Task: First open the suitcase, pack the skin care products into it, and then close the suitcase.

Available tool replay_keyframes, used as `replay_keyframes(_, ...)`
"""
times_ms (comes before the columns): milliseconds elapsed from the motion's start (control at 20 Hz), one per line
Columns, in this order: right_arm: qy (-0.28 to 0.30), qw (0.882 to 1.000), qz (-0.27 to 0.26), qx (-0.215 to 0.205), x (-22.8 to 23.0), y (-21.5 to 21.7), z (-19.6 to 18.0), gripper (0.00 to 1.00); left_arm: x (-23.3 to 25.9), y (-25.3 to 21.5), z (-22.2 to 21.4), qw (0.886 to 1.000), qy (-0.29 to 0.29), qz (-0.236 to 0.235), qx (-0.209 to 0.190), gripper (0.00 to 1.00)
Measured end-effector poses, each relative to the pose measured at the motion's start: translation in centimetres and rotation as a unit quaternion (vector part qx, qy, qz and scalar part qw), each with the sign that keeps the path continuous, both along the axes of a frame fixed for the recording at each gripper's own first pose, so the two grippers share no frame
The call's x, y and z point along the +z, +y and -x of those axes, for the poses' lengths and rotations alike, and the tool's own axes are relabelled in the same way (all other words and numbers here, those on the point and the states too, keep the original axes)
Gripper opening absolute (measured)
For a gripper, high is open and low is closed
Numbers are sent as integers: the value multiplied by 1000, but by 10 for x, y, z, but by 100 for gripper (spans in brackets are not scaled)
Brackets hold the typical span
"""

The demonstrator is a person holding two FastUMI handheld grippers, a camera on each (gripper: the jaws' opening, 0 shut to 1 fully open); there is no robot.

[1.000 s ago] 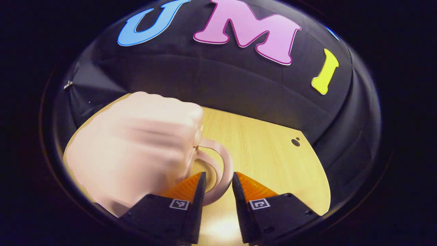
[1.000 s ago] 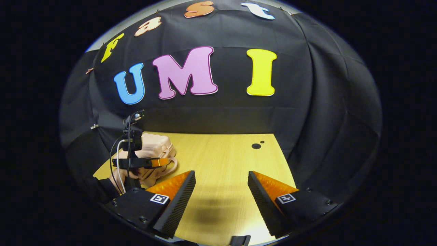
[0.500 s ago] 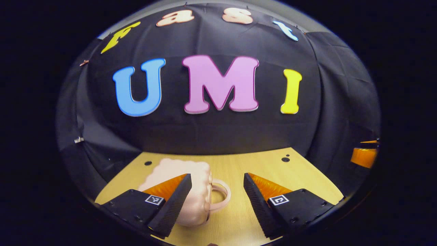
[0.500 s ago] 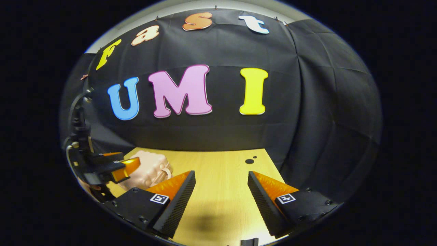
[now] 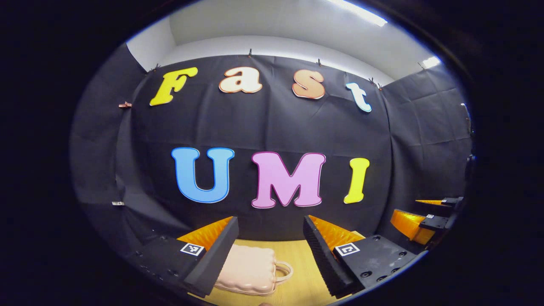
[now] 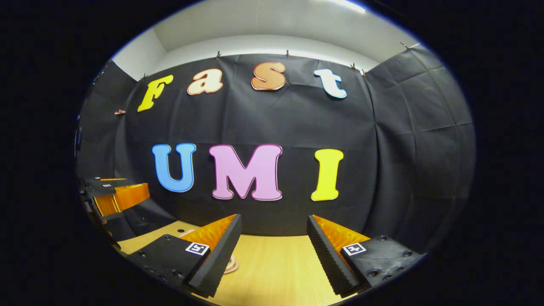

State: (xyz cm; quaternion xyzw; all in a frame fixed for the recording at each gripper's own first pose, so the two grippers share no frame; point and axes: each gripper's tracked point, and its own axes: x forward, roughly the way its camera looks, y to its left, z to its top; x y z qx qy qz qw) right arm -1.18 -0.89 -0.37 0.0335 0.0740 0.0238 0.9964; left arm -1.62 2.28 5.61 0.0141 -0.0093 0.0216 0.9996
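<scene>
Near the desk (image 5: 297,255) front edge lies the closed pink suitcase (image 5: 248,270) — handle toward the right. Left gripper (image 5: 270,238) and right gripper (image 6: 274,236) both wide open, holding nothing. Could stay unlatched — no check possible from up here.

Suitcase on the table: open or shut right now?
Shut. In the left gripper view the suitcase lies flat on the table, its shells together, handle toward the right, no gap or interior visible.

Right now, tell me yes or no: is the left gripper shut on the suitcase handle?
No. In the left gripper view the left gripper has its jaws spread wide, above the pink suitcase lying closed on the table.
</scene>
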Motion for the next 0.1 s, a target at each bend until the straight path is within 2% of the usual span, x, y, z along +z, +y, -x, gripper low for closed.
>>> replay_keyframes(100,-6,1000,-2,-2,2,9,9,97,6,1,7,1000,-18,-5,4,96)
